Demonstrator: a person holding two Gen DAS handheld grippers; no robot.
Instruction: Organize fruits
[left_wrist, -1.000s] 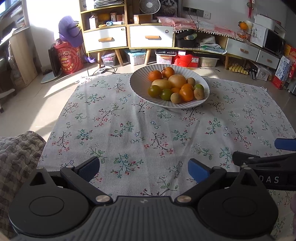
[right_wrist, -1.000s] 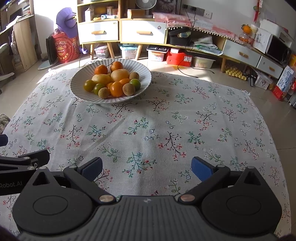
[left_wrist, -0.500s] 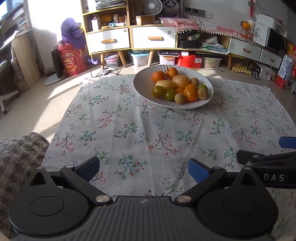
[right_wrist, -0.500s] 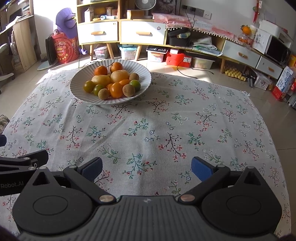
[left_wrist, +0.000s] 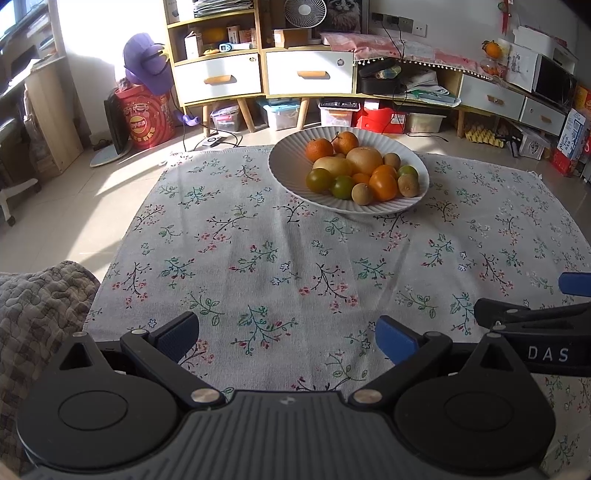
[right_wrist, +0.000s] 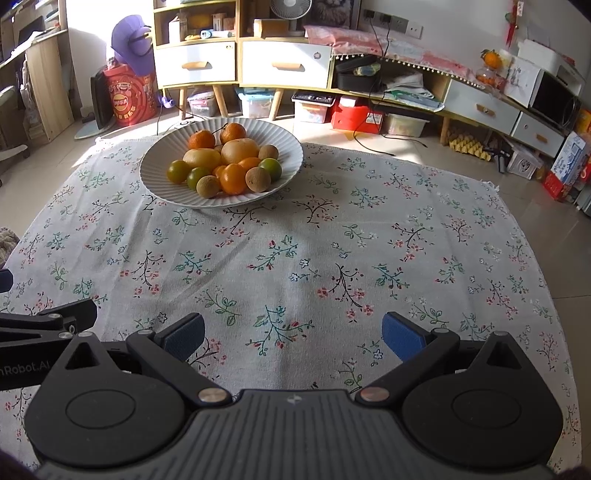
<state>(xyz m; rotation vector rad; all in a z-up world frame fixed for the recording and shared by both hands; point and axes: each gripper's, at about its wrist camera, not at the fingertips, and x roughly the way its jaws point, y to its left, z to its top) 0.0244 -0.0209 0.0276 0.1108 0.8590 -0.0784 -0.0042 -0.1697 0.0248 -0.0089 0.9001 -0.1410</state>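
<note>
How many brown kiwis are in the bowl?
3 visible: one at the front, one at front right, one at back right of the bowl. Others may be hidden.

Fruits (left_wrist: 354, 173) heaped together in a white ribbed plate (left_wrist: 288, 166) at the far side of the flowered cloth (left_wrist: 258, 266). Two stemmed oranges at the back, two large yellow ones in the middle, small green, orange and brown ones in front.

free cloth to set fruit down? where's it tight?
Bare floral cloth from the white bowl forward to both open hand-held grippers, left, right, and to the bowl's right. Crowded only inside the bowl, with its fruit pile.
</note>
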